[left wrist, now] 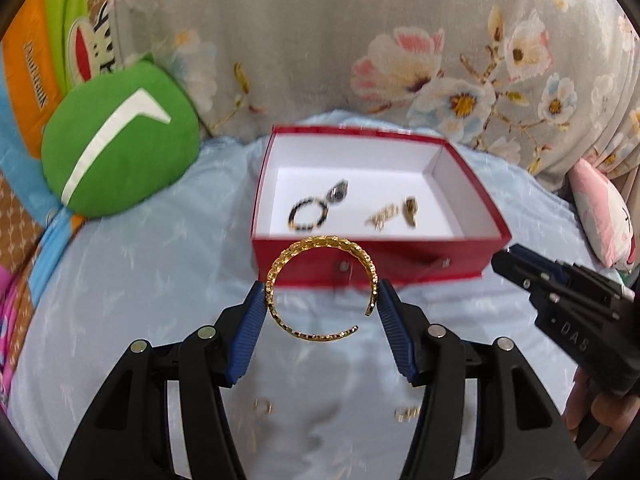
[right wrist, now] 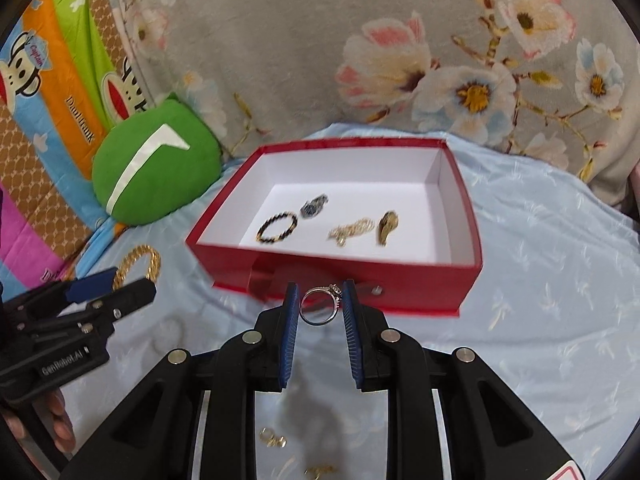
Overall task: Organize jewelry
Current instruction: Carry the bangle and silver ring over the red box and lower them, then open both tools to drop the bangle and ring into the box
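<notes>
My left gripper (left wrist: 322,294) is shut on a gold chain bangle (left wrist: 320,248) and holds it above the blue cloth, just in front of the open red box (left wrist: 372,264). My right gripper (right wrist: 320,300) is shut on a silver ring (right wrist: 320,306), also just before the red box (right wrist: 400,280). In the box lie a dark beaded ring (right wrist: 277,227), a dark blue piece (right wrist: 315,204), a gold chain piece (right wrist: 352,230) and a gold pendant (right wrist: 387,225). The left gripper with the bangle (right wrist: 138,266) shows at the right wrist view's left; the right gripper shows at the left wrist view's right edge (left wrist: 520,270).
Small gold pieces (right wrist: 273,437) lie on the blue cloth (right wrist: 540,300) below my grippers; two also show in the left wrist view (left wrist: 264,406). A green cushion (left wrist: 116,148) sits left of the box. A floral pillow (left wrist: 360,40) stands behind it.
</notes>
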`<act>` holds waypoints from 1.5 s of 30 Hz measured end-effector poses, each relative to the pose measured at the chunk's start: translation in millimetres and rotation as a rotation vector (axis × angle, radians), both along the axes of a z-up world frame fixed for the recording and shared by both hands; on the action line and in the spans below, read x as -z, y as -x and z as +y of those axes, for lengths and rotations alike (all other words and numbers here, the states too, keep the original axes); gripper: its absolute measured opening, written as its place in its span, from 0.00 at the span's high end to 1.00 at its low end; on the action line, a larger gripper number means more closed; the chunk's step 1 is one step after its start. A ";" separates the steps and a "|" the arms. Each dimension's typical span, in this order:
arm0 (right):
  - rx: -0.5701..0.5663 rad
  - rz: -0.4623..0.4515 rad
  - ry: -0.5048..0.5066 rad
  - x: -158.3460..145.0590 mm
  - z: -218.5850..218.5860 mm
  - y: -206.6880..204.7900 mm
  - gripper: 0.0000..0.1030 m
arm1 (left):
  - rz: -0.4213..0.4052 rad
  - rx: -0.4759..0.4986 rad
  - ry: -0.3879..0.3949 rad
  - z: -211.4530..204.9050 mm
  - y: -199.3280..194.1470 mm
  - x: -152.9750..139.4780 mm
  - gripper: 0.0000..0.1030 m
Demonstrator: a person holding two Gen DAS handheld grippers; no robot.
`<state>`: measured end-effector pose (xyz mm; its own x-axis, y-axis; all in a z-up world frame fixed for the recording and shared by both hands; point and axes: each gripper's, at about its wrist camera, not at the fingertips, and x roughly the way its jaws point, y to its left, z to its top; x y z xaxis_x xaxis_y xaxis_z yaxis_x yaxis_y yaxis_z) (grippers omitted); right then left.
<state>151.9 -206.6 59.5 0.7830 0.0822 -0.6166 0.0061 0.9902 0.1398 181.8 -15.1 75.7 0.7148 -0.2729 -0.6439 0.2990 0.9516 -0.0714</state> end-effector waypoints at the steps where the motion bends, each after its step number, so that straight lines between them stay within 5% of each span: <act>1: 0.002 -0.003 -0.002 -2.7 -3.3 -6.7 0.80 | -0.006 0.003 0.004 -3.4 -6.2 -3.5 0.47; 9: 0.023 -0.008 -0.015 -13.1 -31.0 -75.0 0.80 | -0.056 0.017 -0.018 -41.4 -85.1 -24.0 0.47; 23: 0.063 0.062 -0.025 8.1 -63.8 -202.8 0.80 | -0.048 -0.031 -0.078 -94.6 -209.3 -8.4 0.47; 45: 0.092 0.133 0.010 42.6 -73.6 -238.6 0.80 | 0.029 -0.062 -0.117 -104.3 -253.1 32.9 0.47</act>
<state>390.5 -280.2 16.9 0.6982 0.0074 -0.7158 0.1149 0.9858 0.1223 434.8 -119.4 42.8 0.7088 -0.1511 -0.6890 0.2392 0.9704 0.0332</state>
